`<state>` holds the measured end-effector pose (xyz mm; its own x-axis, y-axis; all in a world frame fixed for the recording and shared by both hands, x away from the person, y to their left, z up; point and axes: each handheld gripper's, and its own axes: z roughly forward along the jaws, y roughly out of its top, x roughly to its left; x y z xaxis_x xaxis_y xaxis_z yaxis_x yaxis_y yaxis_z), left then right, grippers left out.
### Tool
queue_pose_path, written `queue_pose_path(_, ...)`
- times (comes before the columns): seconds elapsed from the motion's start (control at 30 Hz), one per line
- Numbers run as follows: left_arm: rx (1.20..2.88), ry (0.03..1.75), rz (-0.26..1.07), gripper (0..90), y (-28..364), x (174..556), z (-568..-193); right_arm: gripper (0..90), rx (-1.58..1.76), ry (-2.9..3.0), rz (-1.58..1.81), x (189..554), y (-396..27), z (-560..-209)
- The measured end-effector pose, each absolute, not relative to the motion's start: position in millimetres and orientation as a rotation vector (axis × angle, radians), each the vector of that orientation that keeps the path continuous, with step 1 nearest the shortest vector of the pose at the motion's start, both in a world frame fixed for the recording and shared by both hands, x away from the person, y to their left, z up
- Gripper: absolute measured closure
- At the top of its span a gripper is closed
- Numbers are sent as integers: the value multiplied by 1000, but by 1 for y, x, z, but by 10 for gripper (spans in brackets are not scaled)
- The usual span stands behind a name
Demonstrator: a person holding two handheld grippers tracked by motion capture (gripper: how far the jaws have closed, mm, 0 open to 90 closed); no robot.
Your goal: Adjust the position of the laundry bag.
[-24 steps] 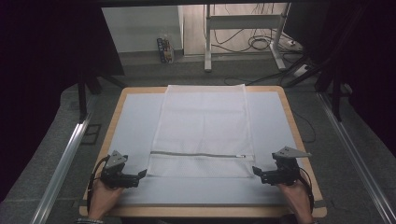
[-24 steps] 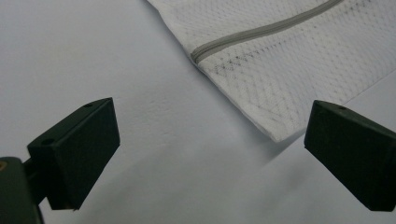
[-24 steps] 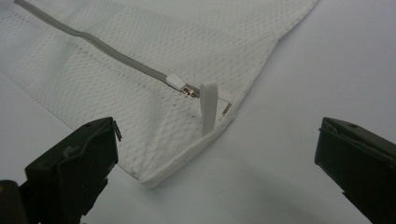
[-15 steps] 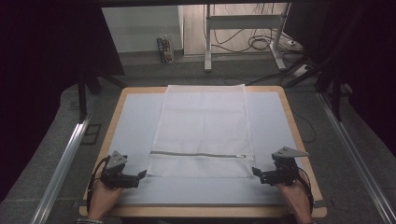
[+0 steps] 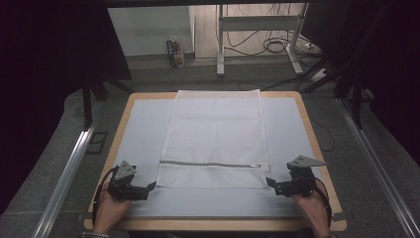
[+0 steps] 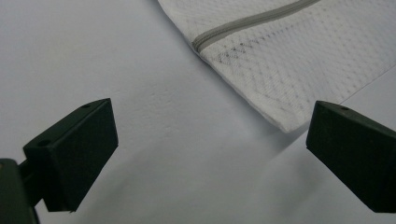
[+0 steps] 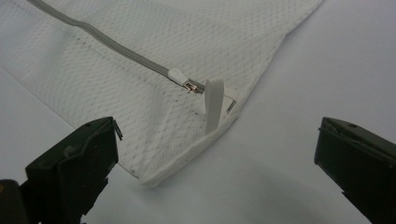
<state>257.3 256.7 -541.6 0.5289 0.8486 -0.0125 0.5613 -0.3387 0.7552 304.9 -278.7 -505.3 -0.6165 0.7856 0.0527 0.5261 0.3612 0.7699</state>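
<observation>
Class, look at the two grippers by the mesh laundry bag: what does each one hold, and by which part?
Nothing is held. The left gripper and the right gripper stand open beside the near corners of the mesh bag, apart from it.

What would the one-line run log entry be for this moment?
mesh bag: flat on table, zipper shut | left gripper: open at near left corner | right gripper: open at near right corner

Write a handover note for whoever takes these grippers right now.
Left gripper: open, holding nothing, beside the near left corner of the mesh bag.
Right gripper: open, holding nothing, beside the near right corner.
Bag: flat on the white mat, zipper closed, its pull at the right end.
Done: nothing gripped yet.
Left: probably grip both near corners.
</observation>
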Motion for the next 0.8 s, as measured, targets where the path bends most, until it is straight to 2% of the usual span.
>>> queue_pose_path(0.27,2059,1118,494,40,253,258,-541,0,1159,2330,1103,309,-275,-507)
queue_pose_path(0.4,2051,1131,409,26,254,262,-545,8,1172,2321,1100,310,-276,-505)
queue_pose_path(0.57,1971,1202,464,0,259,269,-539,15,1205,2290,1112,314,-278,-502)
queue_pose_path(0.8,2032,1164,441,0,247,300,-525,12,1222,2260,1106,325,-277,-497)
